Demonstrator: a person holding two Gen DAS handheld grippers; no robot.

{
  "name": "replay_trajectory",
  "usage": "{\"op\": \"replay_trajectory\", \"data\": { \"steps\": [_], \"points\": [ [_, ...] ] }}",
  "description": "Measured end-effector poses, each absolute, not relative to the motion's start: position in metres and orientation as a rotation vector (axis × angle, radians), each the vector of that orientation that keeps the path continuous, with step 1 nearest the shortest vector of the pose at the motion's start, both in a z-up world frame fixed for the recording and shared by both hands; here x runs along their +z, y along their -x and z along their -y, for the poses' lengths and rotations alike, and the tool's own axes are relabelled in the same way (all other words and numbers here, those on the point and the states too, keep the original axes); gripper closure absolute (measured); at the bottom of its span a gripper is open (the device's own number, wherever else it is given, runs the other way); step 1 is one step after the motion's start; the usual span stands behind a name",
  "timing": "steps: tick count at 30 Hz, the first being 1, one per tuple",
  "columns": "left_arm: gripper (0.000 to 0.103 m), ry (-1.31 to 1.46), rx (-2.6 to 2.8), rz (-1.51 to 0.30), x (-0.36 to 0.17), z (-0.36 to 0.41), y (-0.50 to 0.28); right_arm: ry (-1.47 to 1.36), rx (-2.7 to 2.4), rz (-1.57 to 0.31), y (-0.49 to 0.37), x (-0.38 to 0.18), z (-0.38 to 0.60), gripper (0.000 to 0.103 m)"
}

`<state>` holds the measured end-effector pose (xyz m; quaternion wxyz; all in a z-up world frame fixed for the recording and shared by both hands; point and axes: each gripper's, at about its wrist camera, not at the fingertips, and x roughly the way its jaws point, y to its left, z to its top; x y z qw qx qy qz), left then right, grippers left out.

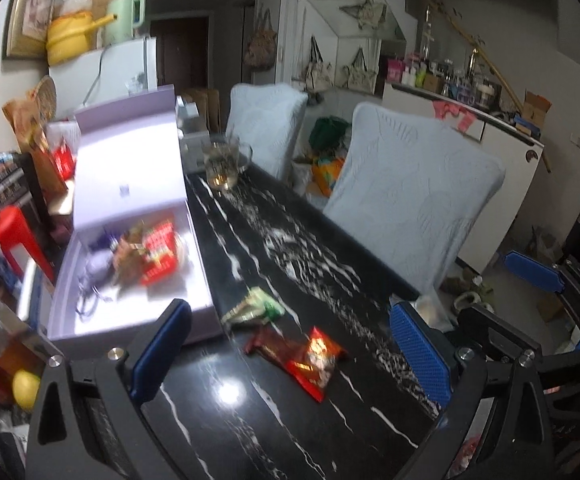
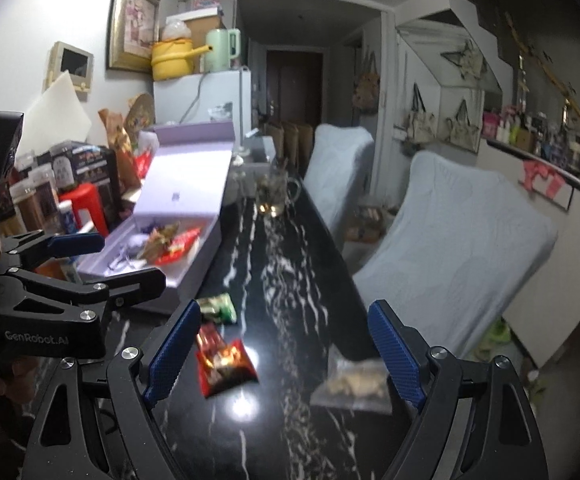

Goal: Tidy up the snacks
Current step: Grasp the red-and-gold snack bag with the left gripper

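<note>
1. the black marble table (image 1: pixel 298 432) with white veining runs from near to far, and two chairs in pale blue covers (image 1: pixel 414 184) stand along its right edge.
2. the lilac box (image 1: pixel 129 240) sits on the left side of the table with its lid standing open at the far end; a red snack packet (image 1: pixel 159 252) and some other wrapped pieces lie inside it, blurred.
3. my left gripper (image 1: pixel 285 352) hangs above the near table, blue pads spread wide apart, nothing between them.
4. my right gripper (image 2: pixel 285 352) is just as wide open and empty; from its camera my left gripper shows at the left edge, just beside the near end of the box.
5. a glass mug (image 1: pixel 225 164) holding amber liquid stands far down the table, right of the box lid.
6. a clear bag of pale snacks (image 2: pixel 354 384) lies near the table's right edge, close to my right gripper's right finger.
7. a red and gold snack packet (image 1: pixel 314 360) lies on the near table between the left gripper's fingers in its view, touching a dark red wrapper (image 1: pixel 269 346) on its left.
8. a green snack packet (image 1: pixel 253 308) lies just beyond those two, close to the box's near right corner.
</note>
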<state>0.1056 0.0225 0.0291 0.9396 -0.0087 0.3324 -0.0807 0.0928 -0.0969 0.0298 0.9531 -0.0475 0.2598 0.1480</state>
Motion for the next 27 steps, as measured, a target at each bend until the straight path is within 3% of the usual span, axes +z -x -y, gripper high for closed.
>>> {"op": "replay_trajectory", "data": {
  "steps": [19, 27],
  "points": [
    [0.002, -0.031, -0.259, -0.798, -0.053, 0.003, -0.127, -0.05, 0.224, -0.71, -0.094, -0.047, 0.146, 0.017],
    [0.02, -0.036, -0.286, -0.857, -0.077, 0.008, -0.144, -0.068, 0.245, -0.739, -0.103, -0.059, 0.148, 0.017]
  ]
}}
